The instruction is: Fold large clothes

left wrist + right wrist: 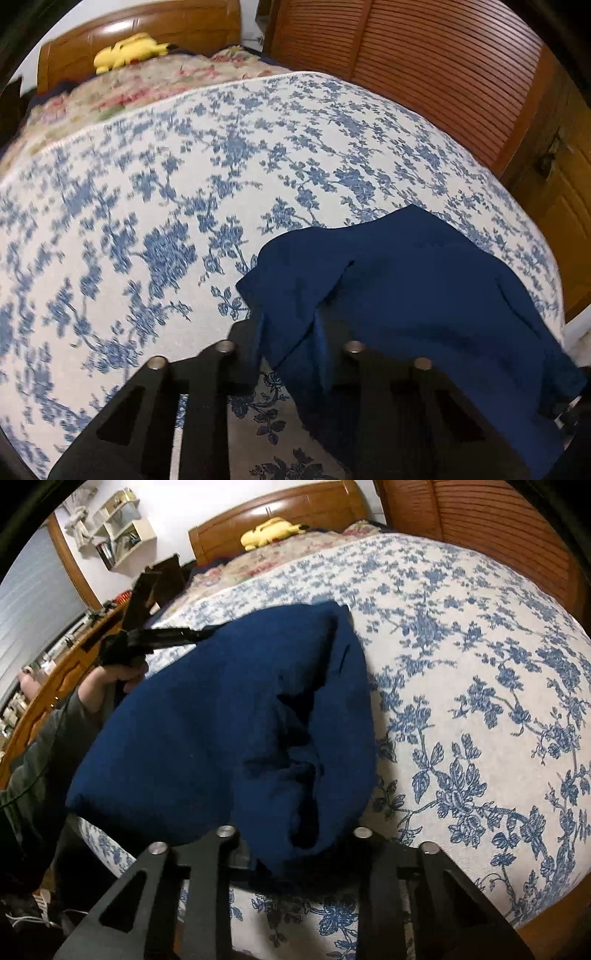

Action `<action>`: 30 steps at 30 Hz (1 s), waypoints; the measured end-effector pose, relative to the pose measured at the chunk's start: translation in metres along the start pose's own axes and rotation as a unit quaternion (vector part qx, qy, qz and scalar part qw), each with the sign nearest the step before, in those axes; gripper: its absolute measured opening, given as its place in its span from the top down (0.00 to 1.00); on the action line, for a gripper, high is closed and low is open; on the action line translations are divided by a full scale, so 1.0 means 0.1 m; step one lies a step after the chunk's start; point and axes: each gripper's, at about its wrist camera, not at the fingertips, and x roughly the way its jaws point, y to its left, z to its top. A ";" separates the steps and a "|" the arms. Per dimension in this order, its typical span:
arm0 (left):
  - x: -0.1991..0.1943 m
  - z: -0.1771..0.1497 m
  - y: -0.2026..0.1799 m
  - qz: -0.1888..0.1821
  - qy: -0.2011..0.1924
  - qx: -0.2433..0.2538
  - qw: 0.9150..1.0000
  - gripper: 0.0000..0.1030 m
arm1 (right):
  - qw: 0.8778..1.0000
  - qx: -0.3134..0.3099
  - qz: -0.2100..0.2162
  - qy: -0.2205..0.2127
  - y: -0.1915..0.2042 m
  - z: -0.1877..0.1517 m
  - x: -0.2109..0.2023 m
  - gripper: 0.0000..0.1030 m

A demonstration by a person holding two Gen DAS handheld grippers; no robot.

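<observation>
A navy garment [221, 720] is lying bunched on the bed [480, 701], near its foot edge. The right claw [291, 853] is clamping a fold of it, cloth rising toward 12 o'clock. The left claw [288, 332] is pinching another edge, the cloth spreading toward 2 o'clock. At 9 o'clock in the right view, a hand [114, 679] is gripping the left tool, pointing it downward.

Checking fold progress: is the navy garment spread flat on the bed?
No. The navy garment hangs bunched, lifted between left gripper and right gripper.
</observation>
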 end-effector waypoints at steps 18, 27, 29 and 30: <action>-0.83 0.45 -1.01 0.053 -0.113 0.079 0.989 0.86 | 0.989 -0.051 -0.025 -0.133 -0.46 0.21 -0.78 0.84; -0.57 1.02 -2.34 0.007 -0.146 0.125 0.981 0.86 | 0.978 -0.040 -0.126 -0.164 -1.48 0.28 -1.44 0.85; -0.46 1.13 -2.70 -0.011 -0.151 0.136 0.979 0.86 | 0.973 -0.035 -0.155 -0.167 -1.73 0.26 -1.61 0.85; -0.43 1.17 -2.84 -0.018 -0.152 0.140 0.978 0.86 | 0.971 -0.033 -0.168 -0.166 -1.82 0.26 -1.67 0.85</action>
